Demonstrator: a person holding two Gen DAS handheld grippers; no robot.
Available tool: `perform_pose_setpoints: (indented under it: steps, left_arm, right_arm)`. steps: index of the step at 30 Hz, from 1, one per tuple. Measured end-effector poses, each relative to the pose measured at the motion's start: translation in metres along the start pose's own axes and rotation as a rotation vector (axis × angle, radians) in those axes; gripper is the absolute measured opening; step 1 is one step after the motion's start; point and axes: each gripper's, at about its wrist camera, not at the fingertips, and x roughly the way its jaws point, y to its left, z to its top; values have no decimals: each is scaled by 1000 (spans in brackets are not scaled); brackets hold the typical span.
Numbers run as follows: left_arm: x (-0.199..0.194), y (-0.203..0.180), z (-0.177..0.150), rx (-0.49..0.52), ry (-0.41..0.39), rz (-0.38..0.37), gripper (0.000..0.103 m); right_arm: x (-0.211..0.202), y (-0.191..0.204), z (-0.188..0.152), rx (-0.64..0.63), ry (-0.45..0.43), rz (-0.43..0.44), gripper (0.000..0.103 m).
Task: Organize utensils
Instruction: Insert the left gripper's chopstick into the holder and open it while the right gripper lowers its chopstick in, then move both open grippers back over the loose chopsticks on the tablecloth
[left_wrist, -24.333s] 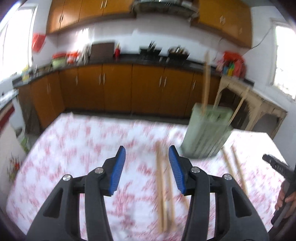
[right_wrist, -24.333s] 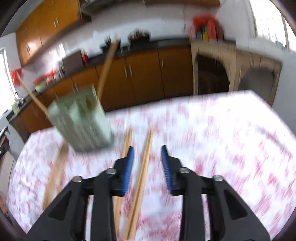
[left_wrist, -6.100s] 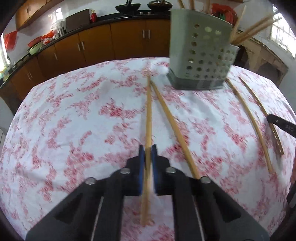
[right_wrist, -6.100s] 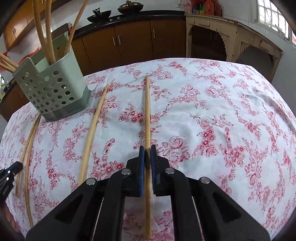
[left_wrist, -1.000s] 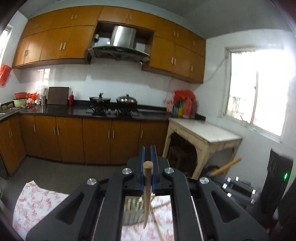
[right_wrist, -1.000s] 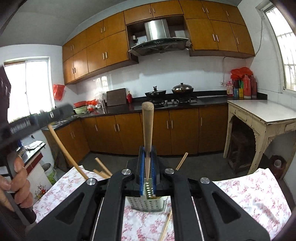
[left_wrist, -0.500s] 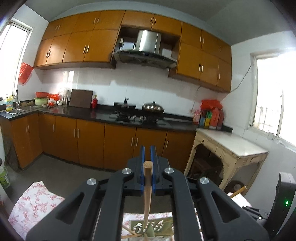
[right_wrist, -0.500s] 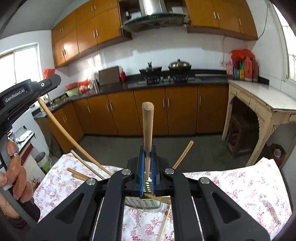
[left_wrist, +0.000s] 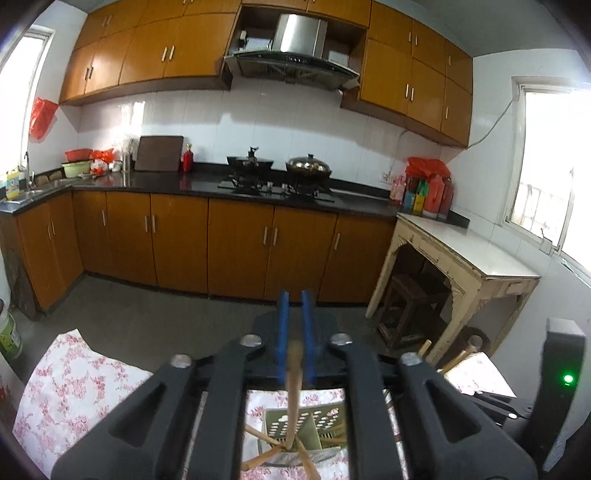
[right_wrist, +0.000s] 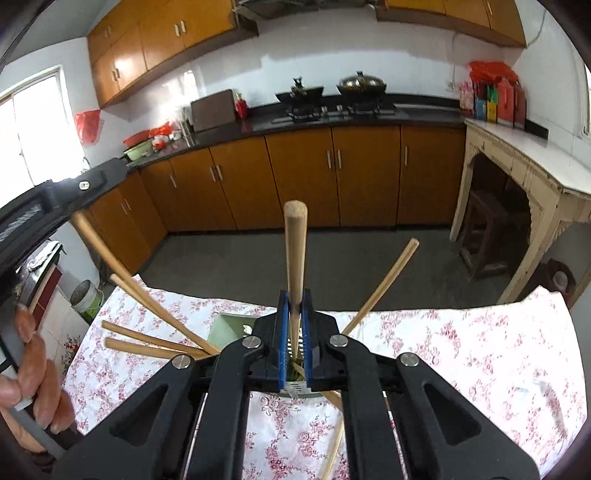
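Note:
My left gripper (left_wrist: 295, 306) is shut on a wooden chopstick (left_wrist: 294, 384) that hangs down into the pale green perforated holder (left_wrist: 310, 424) below it. My right gripper (right_wrist: 294, 306) is shut on another chopstick (right_wrist: 294, 251) that stands upright over the same holder (right_wrist: 229, 328), its lower end hidden behind the jaws. Several chopsticks (right_wrist: 380, 284) lean out of the holder. The left gripper's body (right_wrist: 59, 199) shows at the left of the right wrist view, with its chopstick (right_wrist: 110, 258) slanting down to the holder.
The holder stands on a table with a red floral cloth (right_wrist: 461, 350). One loose chopstick (right_wrist: 334, 450) lies on the cloth near me. The right gripper's body (left_wrist: 554, 391) shows at the right of the left wrist view. Kitchen cabinets (left_wrist: 236, 243) and a white side table (left_wrist: 461, 251) stand behind.
Both grippers have lowered their chopsticks toward the holder. The holder now appears closer under each gripper, and the left chopstick's tip reaches into it.

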Motion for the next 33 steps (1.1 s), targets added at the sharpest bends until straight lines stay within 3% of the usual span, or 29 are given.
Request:
perform_pose_setpoints:
  steps: [1, 5, 16, 20, 26, 31, 33]
  left_arm:
    - [-1, 1, 0, 2, -4, 8, 31]
    - [-9, 5, 0, 10, -23, 21, 40]
    - [-42, 15, 0, -6, -49, 27, 51]
    - [-75, 27, -11, -7, -64, 46, 57]
    - [-121, 66, -63, -13, -45, 121, 64]
    - [-122, 91, -128, 25, 27, 208, 67]
    - [-108, 99, -158, 22, 93, 216, 67]
  right_arm:
    - [0, 0, 0, 6, 1, -3, 8]
    - [-3, -4, 2, 24, -19, -12, 29]
    - [-44, -3, 3, 5, -125, -37, 29]
    - [-75, -14, -11, 8, -184, -57, 37]
    - [-107, -60, -64, 77, -195, -130, 38]
    - [-80, -89, -123, 129, -81, -201, 38]
    - [-61, -93, -141, 148, -33, -197, 38]
